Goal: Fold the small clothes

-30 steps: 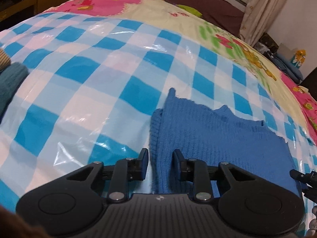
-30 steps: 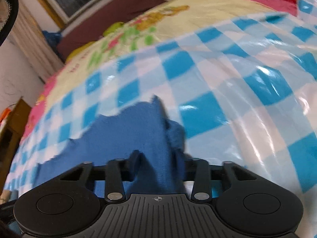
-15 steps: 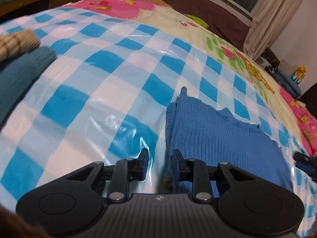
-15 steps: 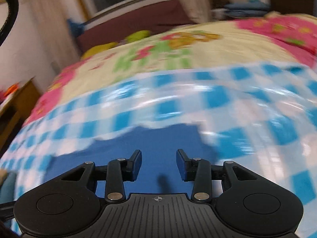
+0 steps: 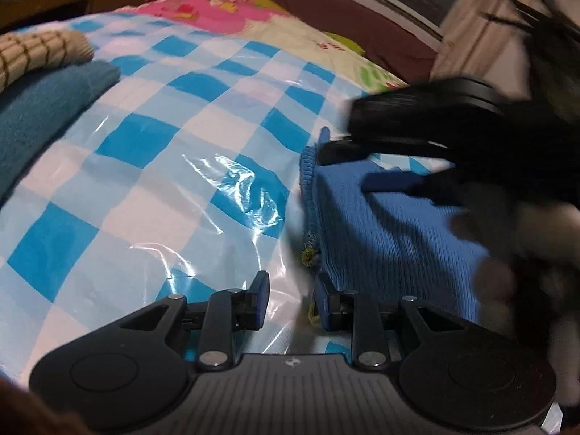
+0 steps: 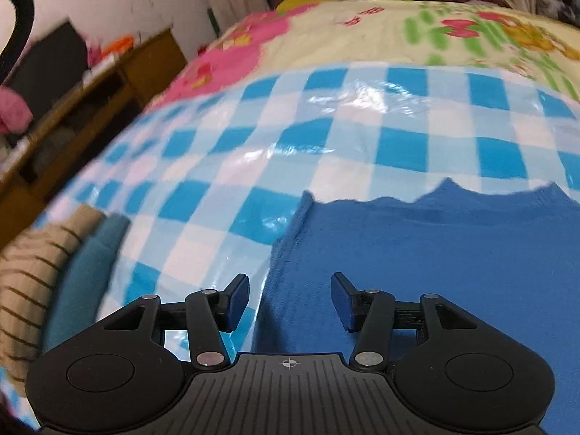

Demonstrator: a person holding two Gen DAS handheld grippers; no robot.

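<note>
Left wrist view, left to right: a beige striped knit (image 5: 40,52) lies on a teal garment (image 5: 43,119) at the bed's near-left corner, a glossy blue-checked plastic sheet (image 5: 156,166) covers the bed, and the blue knit garment (image 5: 380,239) lies flat on that sheet, its ribbed left edge just ahead of the left claw (image 5: 290,299). That claw stands a little parted with nothing between its fingers; the right-hand finger sits at the garment's near edge, though whether it touches is hard to tell. A blurred right claw (image 5: 340,150) reaches across the garment's far left corner. Right wrist view, left to right: the same two stacked knits, then bare sheet, then the blue garment filling the right half, its far edge jagged. Here the right claw (image 6: 290,301) straddles the garment's left edge; its jaws have just been opening and grip nothing. Only this view shows the far edge and the wooden furniture (image 6: 90,101) beside the bed; only the left view shows both claws at once. The knit looks light, soft and limp, likely to sag and slide on the slick plastic, so corners and the ribbed edge seem the best places to pinch.
</note>
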